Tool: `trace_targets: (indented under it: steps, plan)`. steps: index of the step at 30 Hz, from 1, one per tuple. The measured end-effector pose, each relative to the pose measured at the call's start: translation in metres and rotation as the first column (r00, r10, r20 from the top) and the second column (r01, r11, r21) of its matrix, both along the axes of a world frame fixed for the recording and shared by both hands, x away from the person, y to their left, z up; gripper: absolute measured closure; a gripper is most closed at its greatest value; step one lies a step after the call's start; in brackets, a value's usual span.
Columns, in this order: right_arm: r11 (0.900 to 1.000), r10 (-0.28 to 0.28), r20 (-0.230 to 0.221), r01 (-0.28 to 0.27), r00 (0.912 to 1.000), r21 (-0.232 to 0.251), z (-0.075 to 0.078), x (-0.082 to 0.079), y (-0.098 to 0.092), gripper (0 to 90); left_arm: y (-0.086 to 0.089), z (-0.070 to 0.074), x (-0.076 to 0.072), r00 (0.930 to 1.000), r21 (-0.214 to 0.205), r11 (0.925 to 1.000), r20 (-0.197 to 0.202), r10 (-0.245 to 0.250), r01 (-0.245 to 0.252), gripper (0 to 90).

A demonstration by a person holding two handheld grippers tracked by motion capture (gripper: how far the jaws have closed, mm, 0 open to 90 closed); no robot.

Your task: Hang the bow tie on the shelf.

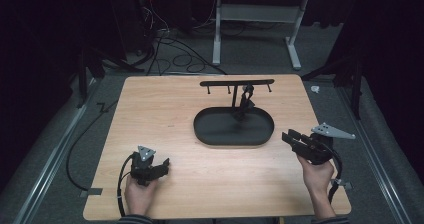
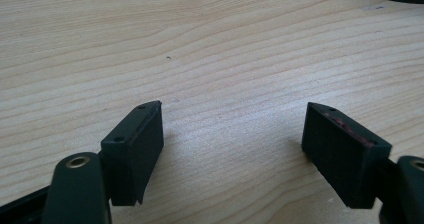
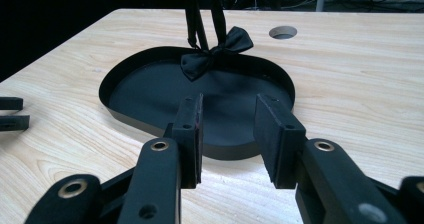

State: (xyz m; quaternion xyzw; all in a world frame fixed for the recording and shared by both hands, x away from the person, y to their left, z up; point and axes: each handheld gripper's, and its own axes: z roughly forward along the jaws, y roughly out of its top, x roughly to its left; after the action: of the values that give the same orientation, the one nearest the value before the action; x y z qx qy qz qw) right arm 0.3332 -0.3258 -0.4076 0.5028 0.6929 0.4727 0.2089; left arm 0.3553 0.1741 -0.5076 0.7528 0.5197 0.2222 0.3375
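Note:
A black oval tray (image 1: 215,134) lies at the middle of the wooden table, with a T-shaped rack (image 1: 237,82) rising from its far side. A black bow tie (image 1: 246,101) hangs from the rack on its strap, just above the tray floor; in the right gripper view the bow tie (image 3: 215,51) hangs over the tray (image 3: 150,99). My right gripper (image 1: 289,136) is held right of the tray and points at it, its jaws partly open and empty (image 3: 227,119). My left gripper (image 1: 164,165) rests near the front left, wide open over bare wood (image 2: 232,129).
A round cable hole (image 3: 282,32) sits in the tabletop beyond the tray. Cables and a white desk frame (image 1: 255,29) stand on the floor behind the table. Bare wood (image 1: 150,109) spreads left of the tray and along the front edge.

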Motion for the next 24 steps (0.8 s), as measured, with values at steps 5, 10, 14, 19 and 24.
trace_targets:
  steps: [5,10,14,19,24]
  plan:
    - [1.0,0.001,-0.009,-0.001,1.0,0.007,-0.004,-0.001,0.001,66.5,0.0,0.0,0.0,1.0,0.0,1.0,0.0,0.0,0.0,25.0]
    - [1.0,0.005,-0.02,-0.004,0.9998,0.008,-0.01,-0.003,0.002,66.5,0.0,0.0,0.0,1.0,0.0,1.0,0.0,0.0,0.0,25.0]
    - [0.9999,0.009,-0.034,-0.008,0.9994,0.007,-0.016,-0.004,0.002,66.4,0.0,0.0,0.0,1.0,0.0,1.0,0.0,0.0,0.0,25.0]
    - [0.9999,0.011,-0.049,-0.011,0.9987,0.011,-0.022,-0.005,0.003,66.3,0.0,0.0,0.0,1.0,0.0,1.0,0.0,0.0,0.0,25.0]
    - [0.9998,0.013,-0.061,-0.012,0.9981,0.015,-0.028,-0.006,0.005,65.8,0.0,0.0,0.0,1.0,0.0,1.0,0.0,0.0,0.0,25.0]
